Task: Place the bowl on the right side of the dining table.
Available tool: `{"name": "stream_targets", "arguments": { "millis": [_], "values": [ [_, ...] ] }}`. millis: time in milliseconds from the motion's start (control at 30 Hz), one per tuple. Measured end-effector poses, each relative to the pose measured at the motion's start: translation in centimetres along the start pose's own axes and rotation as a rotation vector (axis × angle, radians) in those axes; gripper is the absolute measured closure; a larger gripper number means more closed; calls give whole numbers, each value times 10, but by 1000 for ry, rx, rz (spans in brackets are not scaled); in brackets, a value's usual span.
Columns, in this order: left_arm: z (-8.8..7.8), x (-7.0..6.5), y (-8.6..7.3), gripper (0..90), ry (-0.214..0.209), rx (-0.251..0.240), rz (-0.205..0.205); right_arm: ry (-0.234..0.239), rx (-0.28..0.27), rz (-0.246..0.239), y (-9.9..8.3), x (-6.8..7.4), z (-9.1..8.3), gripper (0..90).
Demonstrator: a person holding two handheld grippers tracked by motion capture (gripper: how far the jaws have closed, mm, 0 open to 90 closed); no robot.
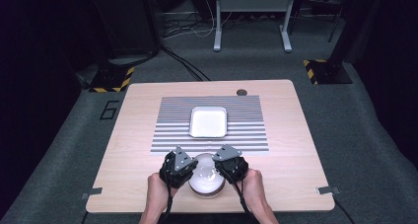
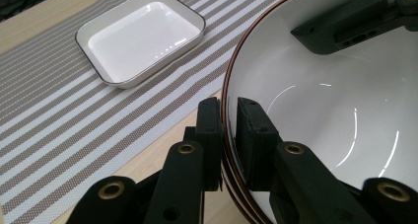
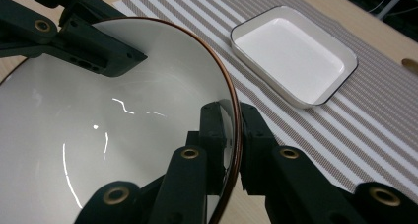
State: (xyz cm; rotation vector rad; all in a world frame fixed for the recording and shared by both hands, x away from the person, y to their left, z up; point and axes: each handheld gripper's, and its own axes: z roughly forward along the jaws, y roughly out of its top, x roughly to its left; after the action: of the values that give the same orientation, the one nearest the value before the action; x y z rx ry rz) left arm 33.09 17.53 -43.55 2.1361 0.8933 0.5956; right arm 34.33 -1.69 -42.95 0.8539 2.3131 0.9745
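The white bowl [image 1: 206,180] with a brown rim is sitting at the near edge of the wooden table [image 1: 123,150], between the two hands. The left gripper [image 2: 227,135] is pinching the bowl's rim, one jaw outside and one inside the wall. The right gripper [image 3: 232,140] is pinching the opposite rim in the same way. Farther from the person, a white rectangular tray [image 1: 209,122] with a dark edge is lying on the striped placemat [image 1: 167,130], apart from the bowl.
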Motion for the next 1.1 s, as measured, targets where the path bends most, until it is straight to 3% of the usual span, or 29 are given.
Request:
{"name": "stream_targets", "arguments": {
  "millis": [233, 400, 433, 600, 667, 733, 833, 1100],
  "values": [
    [-1, 1, 1, 800, 11, -14, 9, -39, -40, -51, 1, 5, -5, 826],
    [5, 2, 1, 690, 16, -9, 2, -41, -61, -82, 2, 5, -6, 824],
    [7, 2, 2, 693, 16, -8, 3, -44, -77, -115, 3, 6, -7, 822],
    [10, -4, 5, 796, 33, -52, 43, -42, -104, -174, 3, 6, -7, 821],
    [9, -4, 5, 803, 34, -57, 40, -41, -104, -169, 3, 6, -7, 820],
    [6, -5, 5, 814, 35, -60, 51, -33, -112, -117, 0, 5, -7, 811],
    [4, -5, 5, 823, 47, -61, 62, -16, -114, -90, 0, 3, -7, 804],
    [1, -8, 5, 834, 80, -69, 87, 3, -40, -23, 0, -2, 0, 746]
  ]
}}
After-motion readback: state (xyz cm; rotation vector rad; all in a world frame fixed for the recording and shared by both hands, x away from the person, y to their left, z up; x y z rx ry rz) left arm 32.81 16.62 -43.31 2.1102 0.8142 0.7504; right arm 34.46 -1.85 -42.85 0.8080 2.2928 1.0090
